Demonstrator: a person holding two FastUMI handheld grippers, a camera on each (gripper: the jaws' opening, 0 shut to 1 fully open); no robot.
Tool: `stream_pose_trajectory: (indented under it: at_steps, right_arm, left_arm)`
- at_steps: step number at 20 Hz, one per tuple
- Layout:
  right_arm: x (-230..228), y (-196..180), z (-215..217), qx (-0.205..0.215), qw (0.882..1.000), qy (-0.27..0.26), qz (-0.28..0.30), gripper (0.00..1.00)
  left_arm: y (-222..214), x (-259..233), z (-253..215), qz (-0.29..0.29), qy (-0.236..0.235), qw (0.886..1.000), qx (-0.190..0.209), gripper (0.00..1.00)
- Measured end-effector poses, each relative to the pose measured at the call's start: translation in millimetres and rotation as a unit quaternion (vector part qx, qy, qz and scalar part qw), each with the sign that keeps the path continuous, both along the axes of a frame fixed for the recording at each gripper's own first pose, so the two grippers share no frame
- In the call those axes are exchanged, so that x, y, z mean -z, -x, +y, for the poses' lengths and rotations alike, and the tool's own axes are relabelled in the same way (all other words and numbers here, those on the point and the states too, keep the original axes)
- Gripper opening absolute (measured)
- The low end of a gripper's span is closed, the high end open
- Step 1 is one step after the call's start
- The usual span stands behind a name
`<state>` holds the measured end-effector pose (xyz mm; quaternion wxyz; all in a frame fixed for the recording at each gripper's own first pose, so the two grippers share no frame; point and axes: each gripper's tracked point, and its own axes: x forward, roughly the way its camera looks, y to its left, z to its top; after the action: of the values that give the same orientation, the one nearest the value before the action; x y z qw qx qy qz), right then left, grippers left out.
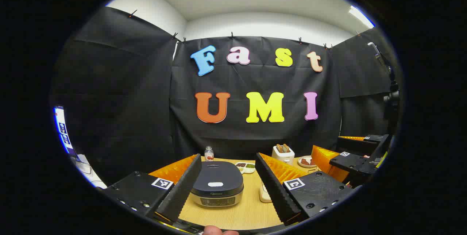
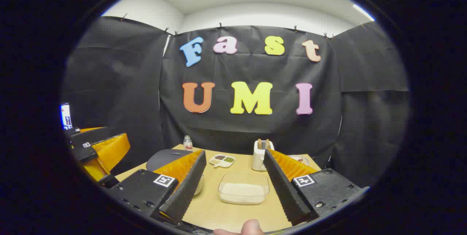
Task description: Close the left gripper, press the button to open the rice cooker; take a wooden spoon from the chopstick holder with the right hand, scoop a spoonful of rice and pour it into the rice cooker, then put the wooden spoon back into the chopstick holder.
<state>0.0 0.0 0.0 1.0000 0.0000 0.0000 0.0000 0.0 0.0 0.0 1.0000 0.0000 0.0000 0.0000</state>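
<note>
Left gripper (image 1: 228, 187): jaws spread wide, nothing between them, held above the near edge of the wooden table (image 1: 251, 209). The rice cooker (image 1: 217, 188) sits framed between its two fingers, lid down, pale button on top facing up. No contact between fingers and cooker.

Right gripper (image 2: 233, 187): jaws likewise wide apart and empty, also held over the near side of the table (image 2: 226, 216). Between its fingers lies a clear rectangular container of rice (image 2: 243, 188), flat on the tabletop, uncovered. A fingertip (image 2: 251, 226) of the person shows at the bottom edge of the right gripper view.

In the left gripper view the right gripper appears at far right, raised, well apart from the cooker. In the right gripper view the left gripper (image 2: 105, 151) shows at far left, and the cooker's dark lid (image 2: 166, 158) lies just behind the right gripper's left finger.

Farther back on the table: a white chopstick holder (image 2: 260, 157) with wooden handles standing upright in it, behind the rice container. To its left a small divided dish (image 2: 222, 160) with dark and green contents. A small bottle (image 2: 187, 142) stands near the back edge by the black cloth. A small plate (image 1: 306, 161) sits right of the holder; contents too small to identify.
</note>
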Motion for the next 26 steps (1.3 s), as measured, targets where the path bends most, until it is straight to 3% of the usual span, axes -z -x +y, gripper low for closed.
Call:
stream_pose_trajectory:
  at_steps: [18, 26]
  right_arm:
    - [0, -1, -2, 0.009, 1.0, -0.006, 0.007, 1.0]
    - [3, -25, -21, 0.019, 1.0, -0.016, 0.015, 1.0]
  left_arm:
    - [-17, 11, -1, 0.022, -0.006, 1.0, -0.011, 0.95]
    - [-32, 25, -3, 0.053, -0.008, 0.998, -0.02, 0.95]
